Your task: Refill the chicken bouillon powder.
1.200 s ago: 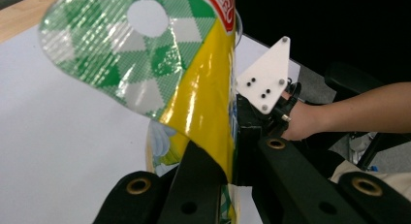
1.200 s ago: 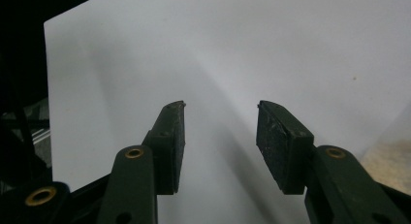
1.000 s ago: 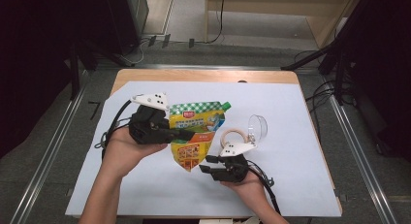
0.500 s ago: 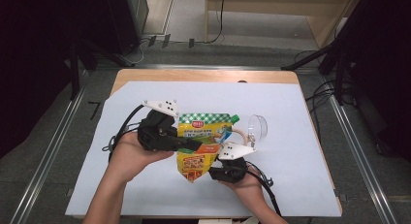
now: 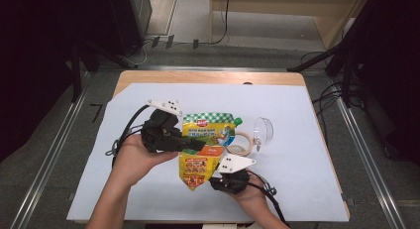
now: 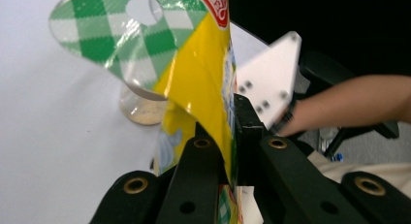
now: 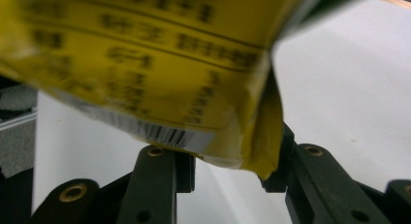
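Two grippers are engaged on one pouch (image 5: 205, 144), which is held off the table (image 5: 297, 140) between them. The left gripper (image 5: 195, 145) is clamped on the pouch's side edge — in the left gripper view the film (image 6: 203, 73) is seen pinched flat between the closed jaws. The right gripper (image 5: 218, 178) is placed at the pouch's bottom corner; its jaws have just been closing, and in the right gripper view the yellow corner (image 7: 247, 146) lies between them, apparently close to both pads, though firm contact cannot be confirmed.

The step in hand is judged to be a second grip being taken on the bottom end. For the next move, the right jaws would need to be closed fully on the corner while the left clamp is maintained, so that the pouch is not twisted. A tape roll (image 5: 238, 142) and a clear cup (image 5: 263, 131) lie just beyond the pouch — contact with them is to be avoided.
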Tool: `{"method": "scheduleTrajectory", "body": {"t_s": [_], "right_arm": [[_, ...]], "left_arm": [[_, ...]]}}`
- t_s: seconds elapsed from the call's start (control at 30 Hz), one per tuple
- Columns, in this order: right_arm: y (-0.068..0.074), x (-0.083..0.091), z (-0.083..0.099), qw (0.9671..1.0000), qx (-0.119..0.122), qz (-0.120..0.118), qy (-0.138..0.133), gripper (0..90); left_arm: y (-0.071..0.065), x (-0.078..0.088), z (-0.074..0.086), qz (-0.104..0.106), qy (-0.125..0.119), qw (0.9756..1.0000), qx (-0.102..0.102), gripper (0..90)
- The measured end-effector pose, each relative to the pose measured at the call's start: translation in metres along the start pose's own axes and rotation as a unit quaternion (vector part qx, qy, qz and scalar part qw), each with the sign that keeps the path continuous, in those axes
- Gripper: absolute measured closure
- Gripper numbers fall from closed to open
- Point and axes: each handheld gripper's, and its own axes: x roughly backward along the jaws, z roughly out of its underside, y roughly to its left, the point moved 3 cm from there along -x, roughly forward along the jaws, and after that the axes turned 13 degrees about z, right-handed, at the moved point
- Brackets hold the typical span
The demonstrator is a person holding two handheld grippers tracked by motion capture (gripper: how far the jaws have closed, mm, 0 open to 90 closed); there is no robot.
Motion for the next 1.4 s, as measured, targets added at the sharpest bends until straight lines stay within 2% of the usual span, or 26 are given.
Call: {"method": "scheduleTrajectory", "body": {"t_s": [0.07, 0.17, 0.27, 0.4, 0.63, 0.87, 1.0, 1.23, 1.37, 1.4], "right_arm": [[0.006, 0.000, -0.002, 1.0000, 0.001, -0.008, 0.001, 66.7], [0.010, 0.001, -0.003, 0.9998, -0.007, -0.018, 0.009, 67.9], [0.013, 0.002, -0.003, 0.9997, -0.005, -0.021, 0.009, 68.5], [0.017, 0.004, -0.004, 0.9996, -0.002, -0.027, 0.005, 70.2], [0.025, 0.005, -0.006, 0.9993, 0.010, -0.037, 0.002, 71.5], [0.029, 0.005, -0.007, 0.9989, 0.008, -0.045, 0.007, 71.2], [0.033, 0.006, -0.010, 0.9985, 0.011, -0.053, 0.004, 71.1], [0.035, 0.004, -0.010, 0.9980, 0.003, -0.062, 0.010, 70.8], [0.033, 0.003, -0.014, 0.9977, -0.001, -0.067, 0.009, 70.7], [0.032, 0.004, -0.016, 0.9975, -0.004, -0.069, 0.010, 70.8]], "left_arm": [[0.002, -0.002, -0.001, 0.000, -0.010, 0.9999, 0.008, 88.6], [0.002, -0.006, -0.002, -0.018, -0.014, 0.9997, 0.003, 87.0], [0.001, -0.014, -0.004, -0.020, -0.017, 0.9996, 0.006, 86.4], [0.001, -0.023, -0.006, -0.034, -0.025, 0.9991, -0.001, 85.8], [0.005, -0.035, -0.005, -0.049, -0.013, 0.9987, -0.007, 80.5], [0.008, -0.043, -0.004, -0.057, -0.008, 0.9984, -0.005, 79.5], [0.011, -0.048, -0.003, -0.072, -0.005, 0.9974, 0.001, 77.7], [0.014, -0.050, -0.002, -0.082, 0.002, 0.9966, 0.007, 76.8], [0.016, -0.047, -0.007, -0.087, 0.004, 0.9962, 0.009, 76.1], [0.016, -0.046, -0.009, -0.085, 0.001, 0.9962, 0.016, 75.6]]}}
